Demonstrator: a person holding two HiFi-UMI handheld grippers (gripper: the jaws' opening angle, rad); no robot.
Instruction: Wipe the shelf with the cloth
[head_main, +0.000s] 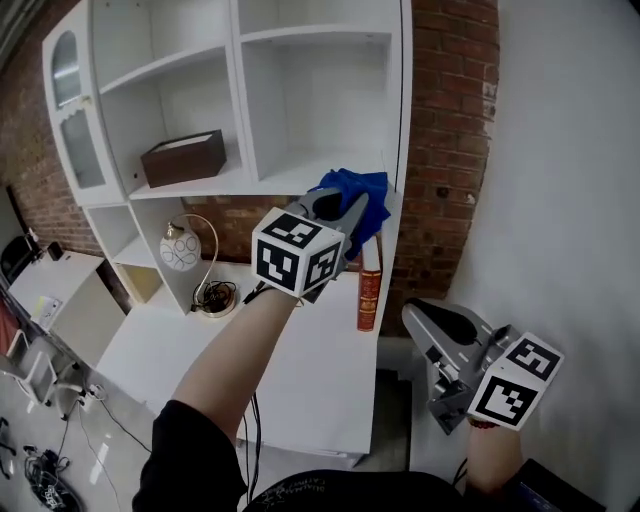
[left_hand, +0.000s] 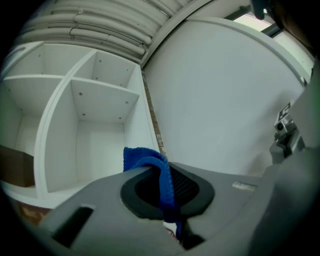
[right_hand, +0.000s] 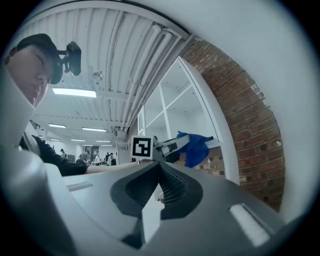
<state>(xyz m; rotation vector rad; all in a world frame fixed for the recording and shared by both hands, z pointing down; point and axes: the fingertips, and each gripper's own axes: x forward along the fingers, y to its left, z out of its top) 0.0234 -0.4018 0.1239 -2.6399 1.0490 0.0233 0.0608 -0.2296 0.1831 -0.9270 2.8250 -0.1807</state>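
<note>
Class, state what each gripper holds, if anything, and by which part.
The left gripper pinches the blue cloth by a bunched fold; the rest sticks out ahead. The right gripper holds nothing.

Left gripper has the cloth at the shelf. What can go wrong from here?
1. The left gripper pinches only a narrow fold of the blue cloth; wiping drag may pull it free.
2. The cloth's loose end hangs off the shelf above the upright red book and might knock it over.
</note>
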